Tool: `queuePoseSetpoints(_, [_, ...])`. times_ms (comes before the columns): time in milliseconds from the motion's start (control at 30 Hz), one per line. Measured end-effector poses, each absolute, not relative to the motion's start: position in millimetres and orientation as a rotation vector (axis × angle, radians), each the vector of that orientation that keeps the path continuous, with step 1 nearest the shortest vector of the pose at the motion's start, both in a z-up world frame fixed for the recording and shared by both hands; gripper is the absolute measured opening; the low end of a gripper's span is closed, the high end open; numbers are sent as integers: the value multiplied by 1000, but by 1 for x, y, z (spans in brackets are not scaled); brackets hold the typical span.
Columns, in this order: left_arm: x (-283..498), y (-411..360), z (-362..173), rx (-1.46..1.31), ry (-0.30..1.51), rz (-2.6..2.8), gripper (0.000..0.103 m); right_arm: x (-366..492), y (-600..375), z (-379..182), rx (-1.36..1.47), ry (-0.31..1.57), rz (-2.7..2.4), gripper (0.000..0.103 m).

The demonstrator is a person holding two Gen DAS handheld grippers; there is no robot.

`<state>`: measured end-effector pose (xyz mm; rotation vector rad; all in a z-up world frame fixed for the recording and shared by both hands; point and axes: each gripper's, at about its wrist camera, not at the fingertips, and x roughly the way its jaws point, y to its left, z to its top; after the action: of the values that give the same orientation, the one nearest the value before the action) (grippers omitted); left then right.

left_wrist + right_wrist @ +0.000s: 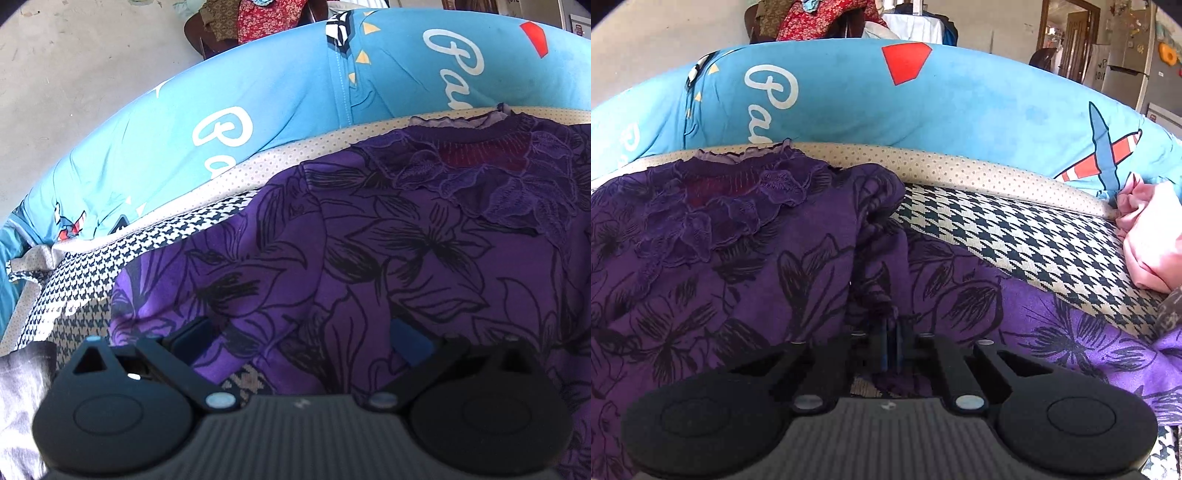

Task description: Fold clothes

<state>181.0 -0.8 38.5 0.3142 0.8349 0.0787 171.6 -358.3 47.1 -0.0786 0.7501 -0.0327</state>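
A purple floral top with a lace collar lies on the houndstooth cushion. My left gripper is open, its fingers spread over the top's lower left part, holding nothing. In the right wrist view the same top fills the left and middle. My right gripper is shut on a bunched fold of the purple top, which rises in a ridge just ahead of the fingertips.
A blue printed pillow runs along the back behind a dotted beige edge. A pink garment lies at the right. A grey cloth lies at the lower left. Clothes hang on a chair behind.
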Motion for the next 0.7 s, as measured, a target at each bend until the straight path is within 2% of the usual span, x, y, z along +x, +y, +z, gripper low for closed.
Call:
queuePoseSetpoints(333, [187,14,40,296,848,158,103,175,-401,65,-14,663,-345,1])
queuePoseSetpoints(600, [188,25,42,277,855,197,103,182,-406,59,19,690,-383,1])
queuePoseSetpoints(700, [180,27,47,247,845,167,103,173,-402,66,31,675,-371,10])
